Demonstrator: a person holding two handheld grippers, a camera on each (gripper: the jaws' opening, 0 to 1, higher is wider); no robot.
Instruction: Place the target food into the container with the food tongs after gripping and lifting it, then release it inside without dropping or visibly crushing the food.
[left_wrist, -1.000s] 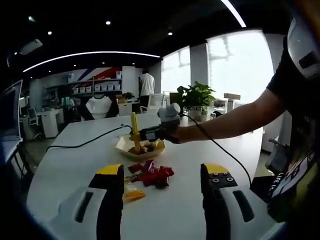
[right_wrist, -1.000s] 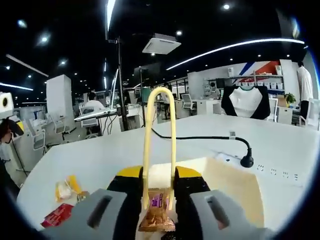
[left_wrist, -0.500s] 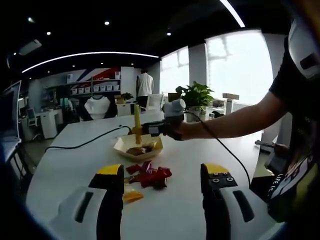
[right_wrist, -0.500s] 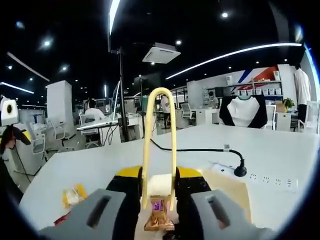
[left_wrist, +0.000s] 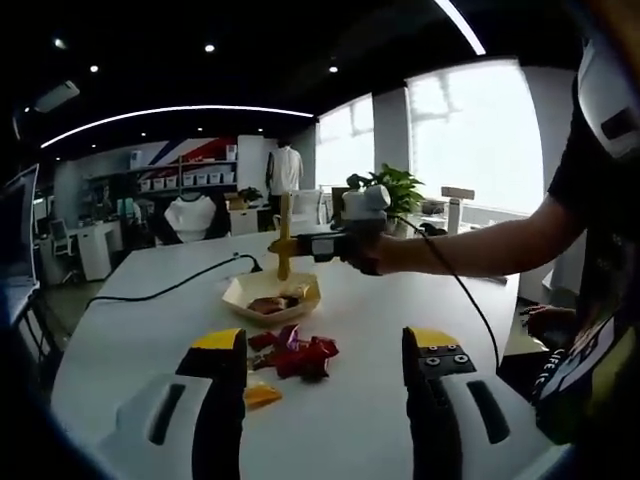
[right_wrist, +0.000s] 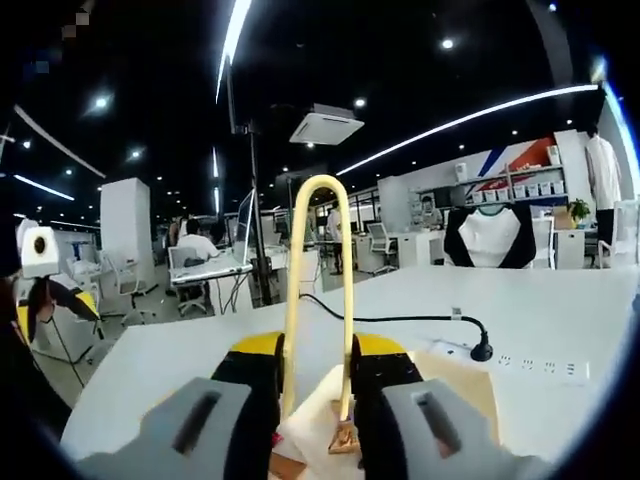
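Tongs raised over the tray, food already lying in it.

My right gripper (right_wrist: 315, 400) has its jaws clamped on the tongs (right_wrist: 318, 300); the left gripper (left_wrist: 325, 375) idles, jaws wide and empty, above the red wrappers (left_wrist: 295, 352) on the desk (left_wrist: 370, 400). A brown scrap seems to cling at the tong tip, so I risk dragging it out past the tray (left_wrist: 240, 292).

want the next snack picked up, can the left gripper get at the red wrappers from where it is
Probably yes. The left gripper is open and empty, and the red wrappers lie on the table just ahead of its jaws with nothing between. The right gripper hangs farther off, over the paper tray.
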